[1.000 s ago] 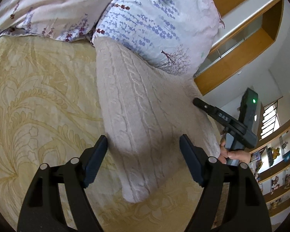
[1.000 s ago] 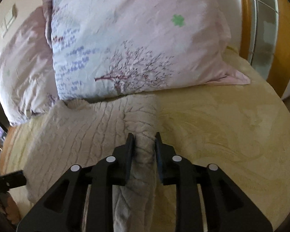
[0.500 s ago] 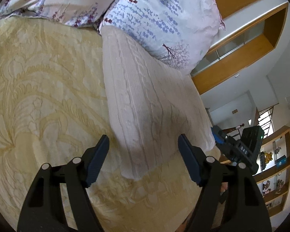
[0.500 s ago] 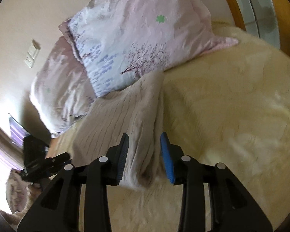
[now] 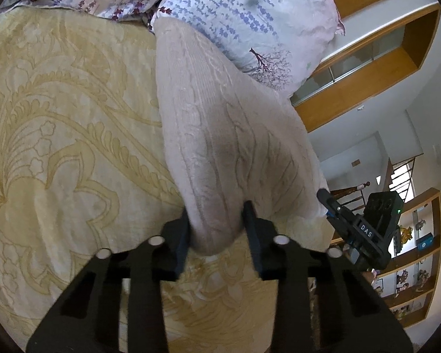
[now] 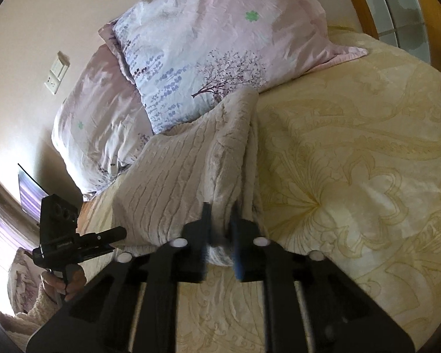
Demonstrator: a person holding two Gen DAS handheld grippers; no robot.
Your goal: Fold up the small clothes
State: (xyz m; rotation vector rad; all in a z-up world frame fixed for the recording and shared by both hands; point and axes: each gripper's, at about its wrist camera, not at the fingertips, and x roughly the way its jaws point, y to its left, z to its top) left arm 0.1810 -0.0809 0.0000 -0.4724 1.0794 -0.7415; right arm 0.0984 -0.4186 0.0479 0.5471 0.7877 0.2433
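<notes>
A beige cable-knit sweater [image 5: 220, 123] lies folded lengthwise on the yellow patterned bedspread [image 5: 58, 147], its far end against a floral pillow [image 5: 250, 17]. My left gripper [image 5: 216, 229] is shut on the sweater's near left corner. My right gripper [image 6: 220, 226] is shut on the near right corner of the sweater [image 6: 185, 170], lifting the cloth into a ridge. The right gripper also shows in the left wrist view [image 5: 332, 206], at the sweater's right edge. The left gripper shows in the right wrist view [image 6: 114, 234], at the sweater's left edge.
Two floral pillows [image 6: 205, 44] lean at the head of the bed. A wooden headboard [image 5: 367, 67] runs behind them. Shelves with small items [image 5: 417, 253] stand beyond the bed's right side. The bedspread [image 6: 352, 161] stretches to the right of the sweater.
My left gripper has closed on the sweater's near corner; it was wide open before. My right gripper opened half a second ago and has shut on the cloth again, pulling back.
</notes>
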